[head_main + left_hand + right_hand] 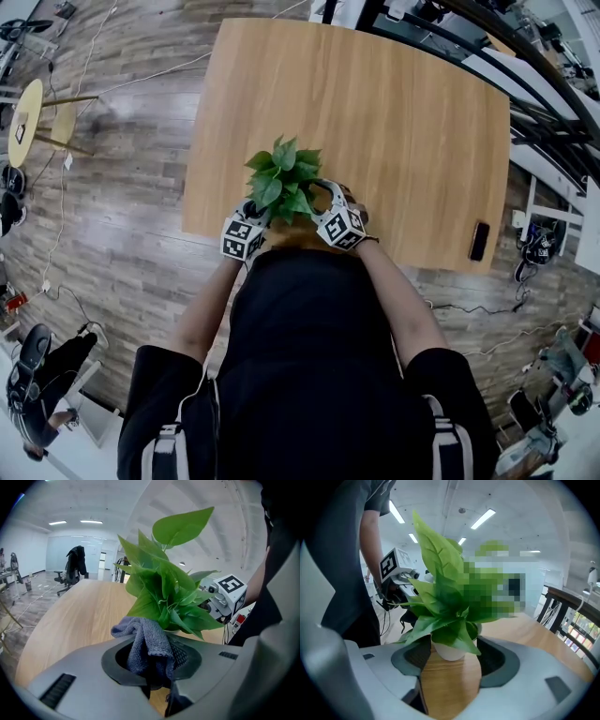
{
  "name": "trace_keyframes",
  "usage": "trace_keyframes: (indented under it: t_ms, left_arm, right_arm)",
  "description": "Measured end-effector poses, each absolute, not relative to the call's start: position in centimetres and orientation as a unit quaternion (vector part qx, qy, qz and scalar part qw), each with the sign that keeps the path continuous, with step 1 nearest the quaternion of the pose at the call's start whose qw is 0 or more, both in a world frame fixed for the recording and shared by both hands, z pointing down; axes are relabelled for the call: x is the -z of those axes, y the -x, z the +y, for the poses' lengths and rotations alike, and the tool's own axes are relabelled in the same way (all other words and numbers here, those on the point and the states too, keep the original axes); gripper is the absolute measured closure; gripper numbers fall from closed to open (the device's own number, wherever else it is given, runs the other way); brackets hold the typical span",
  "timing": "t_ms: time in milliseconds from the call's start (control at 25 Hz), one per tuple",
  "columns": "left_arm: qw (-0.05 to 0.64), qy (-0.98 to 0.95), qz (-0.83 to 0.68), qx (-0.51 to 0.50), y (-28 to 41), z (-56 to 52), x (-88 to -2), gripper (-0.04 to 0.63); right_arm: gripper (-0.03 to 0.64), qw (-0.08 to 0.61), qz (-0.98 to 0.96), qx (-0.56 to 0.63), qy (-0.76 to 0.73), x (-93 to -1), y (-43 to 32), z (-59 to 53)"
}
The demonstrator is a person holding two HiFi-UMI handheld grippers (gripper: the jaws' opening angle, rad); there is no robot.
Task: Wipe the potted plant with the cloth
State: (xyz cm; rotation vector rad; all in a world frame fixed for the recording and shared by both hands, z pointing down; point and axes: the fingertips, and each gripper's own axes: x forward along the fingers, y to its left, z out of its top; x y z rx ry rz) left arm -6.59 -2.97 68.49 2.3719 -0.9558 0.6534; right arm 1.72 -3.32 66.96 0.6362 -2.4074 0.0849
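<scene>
The potted plant [284, 180] stands near the front edge of the table [394, 122]. We see the left gripper [152, 663] clenched on the grey cloth [145, 641], which is bunched against the lower leaves. The right gripper [450, 663] is spread, its jaws flanking the white pot (contact unclear).

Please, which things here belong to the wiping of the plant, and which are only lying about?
For the job:
potted plant
cloth, held in the left gripper
right gripper, open, at the plant

Lying about:
black phone on the table
yellow stool
office chair
</scene>
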Motion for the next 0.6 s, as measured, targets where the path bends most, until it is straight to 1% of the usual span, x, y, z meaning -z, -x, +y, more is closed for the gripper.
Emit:
trace_keyframes:
  t_ms: [200, 400, 600]
  left_arm:
    - [0.244, -0.873, -0.347, -0.241, 6.1, -2.7, -68.4, 0.48]
    - [0.199, -0.891, -0.304, -0.272, 5.1, -1.1, -68.1, 0.48]
    - [0.212, -0.886, -0.317, -0.263, 5.5, -0.9, -68.3, 0.48]
  right_arm:
    - [0.331, 0.312, -0.912, -0.048, -0.263, -67.0, -1.8, -3.4]
    - [0.331, 0.322, -0.909, -0.042, -0.259, -67.1, -1.8, -3.5]
    - [0.331, 0.323, -0.911, -0.042, -0.252, -67.0, -1.6, -2.9]
